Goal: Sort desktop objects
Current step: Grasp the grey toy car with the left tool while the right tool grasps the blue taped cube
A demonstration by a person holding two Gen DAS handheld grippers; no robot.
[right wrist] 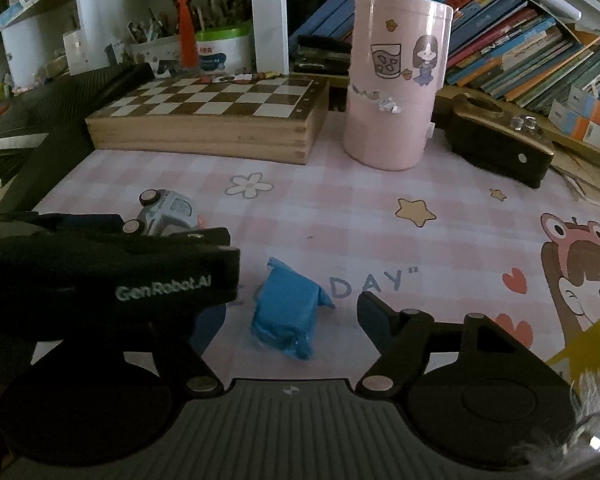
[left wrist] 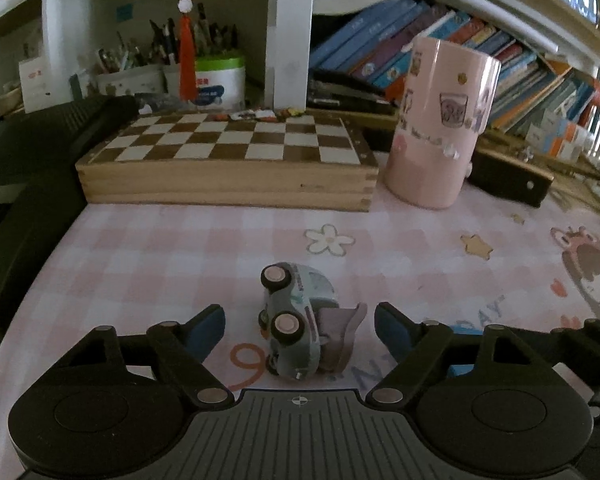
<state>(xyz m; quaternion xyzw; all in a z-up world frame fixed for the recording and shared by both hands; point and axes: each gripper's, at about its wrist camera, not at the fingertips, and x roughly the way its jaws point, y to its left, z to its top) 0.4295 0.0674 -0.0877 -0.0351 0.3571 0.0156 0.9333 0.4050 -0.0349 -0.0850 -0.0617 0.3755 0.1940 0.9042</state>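
left gripper [left wrist: 300, 326]: jaws spread wide with nothing pinched yet. It sits low in the left wrist frame with the blue pads either side of the toy, so it looks lined up for a grab.

toy car [left wrist: 294, 320]: lower centre of the left wrist view, tipped on its side with wheels facing the camera. It lies between the fingers but touches neither. Lying like that, I'd guess the pads would close across roof and underside.

grey scrap [left wrist: 340, 330]: some flap tucked right against the car's right side. Can't tell what it is, but it might get caught in the squeeze.

right gripper [right wrist: 292, 316]: also wide open and empty, low centre of the right wrist view. Its left finger is mostly hidden behind the other gripper's black body.

blue packet [right wrist: 288, 314]: crumpled wrapper lying flat on the mat between the right fingers, apart from both. It looks soft and will probably squash.

pink cup [right wrist: 394, 84]: upper middle, upright beside the chessboard box [right wrist: 204, 116]. Likely the drop-off spot, just my guess.

checked mat [right wrist: 380, 208]: both items rest on it, near each other.
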